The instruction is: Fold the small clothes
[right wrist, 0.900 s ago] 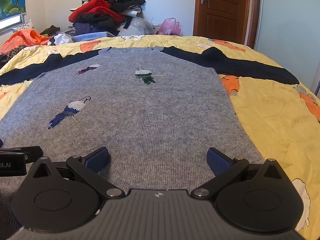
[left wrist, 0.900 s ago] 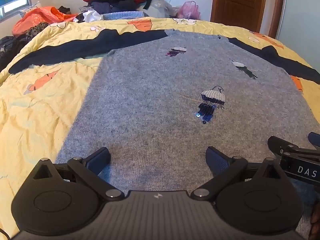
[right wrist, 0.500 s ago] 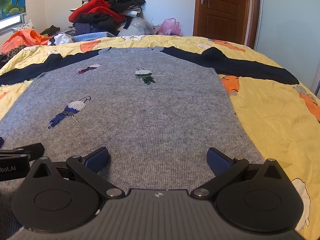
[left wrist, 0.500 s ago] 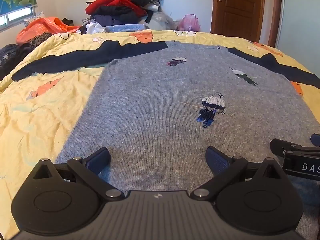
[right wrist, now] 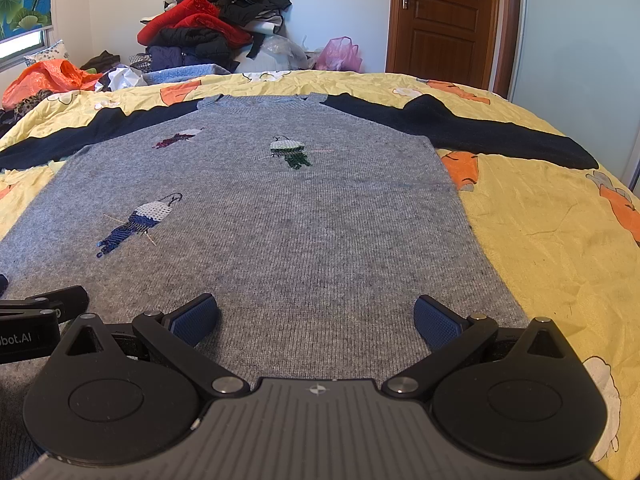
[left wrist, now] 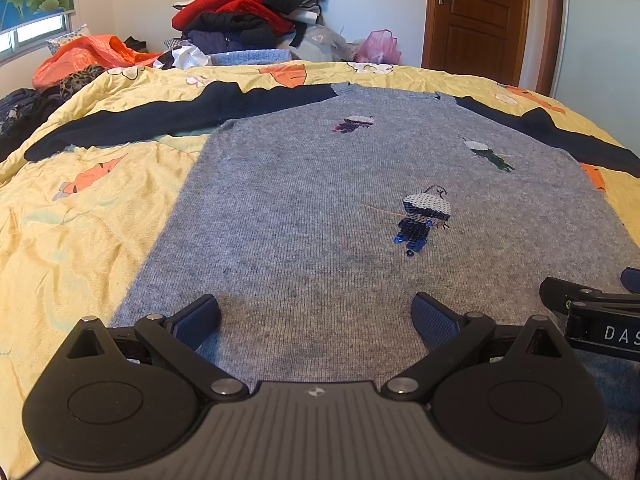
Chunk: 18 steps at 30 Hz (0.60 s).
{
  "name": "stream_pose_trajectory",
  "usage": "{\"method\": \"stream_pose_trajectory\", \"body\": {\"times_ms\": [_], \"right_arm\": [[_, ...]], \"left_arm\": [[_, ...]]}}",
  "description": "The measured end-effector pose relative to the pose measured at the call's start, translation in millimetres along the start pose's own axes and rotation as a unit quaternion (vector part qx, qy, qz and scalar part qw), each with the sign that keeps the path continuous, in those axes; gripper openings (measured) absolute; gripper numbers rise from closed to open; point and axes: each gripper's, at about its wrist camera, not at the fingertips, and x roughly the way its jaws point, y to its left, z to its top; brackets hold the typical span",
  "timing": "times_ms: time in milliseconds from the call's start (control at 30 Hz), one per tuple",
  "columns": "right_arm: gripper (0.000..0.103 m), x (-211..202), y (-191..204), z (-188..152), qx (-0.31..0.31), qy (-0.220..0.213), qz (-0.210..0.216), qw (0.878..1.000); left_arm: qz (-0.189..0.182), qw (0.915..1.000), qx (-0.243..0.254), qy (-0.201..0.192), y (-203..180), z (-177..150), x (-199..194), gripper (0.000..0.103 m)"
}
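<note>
A: Fig. 1, as seen from the foot of the bed point(left wrist: 80, 240). A grey sweater point(left wrist: 320, 220) lies flat and face up on the yellow quilt, both dark sleeves point(right wrist: 460, 128) spread out to the sides, nothing folded yet.

B: And the two tools?

A: The left hand-held gripper point(left wrist: 316, 316) hovers low over the hem on its side, jaws spread wide, holding nothing. The right hand-held gripper point(right wrist: 316, 316) sits just beside it over the other half of the hem, equally wide open and empty.

B: What might fail from here?

A: Three risks, in my judgement. First, the knit is soft and lies tight against the quilt; a pinch at the hem could catch the quilt cover too, or only the top layer of the sweater, so the back stays behind and bunches. Second, the grippers are close together; a lift from two near points would let the outer corners sag and skew the fold. Third, the sequin figures point(left wrist: 424, 216) may snag on the knit when the front is folded onto itself.

B: The clothes pile point(right wrist: 212, 36) beyond?

A: Well apart; no interference.
</note>
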Motion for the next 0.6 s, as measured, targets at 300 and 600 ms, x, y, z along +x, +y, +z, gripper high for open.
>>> {"method": "stream_pose_trajectory", "body": {"times_ms": [300,600], "right_arm": [[0.103,0.0,0.0,0.0,0.0,0.0,0.0,1.0],[0.103,0.0,0.0,0.0,0.0,0.0,0.0,1.0]], "left_arm": [[0.0,1.0,0.0,-0.001,-0.2,-0.5,0.2,0.103],[0.001,1.0,0.0,-0.001,0.0,-1.0,-1.1,0.103]]}}
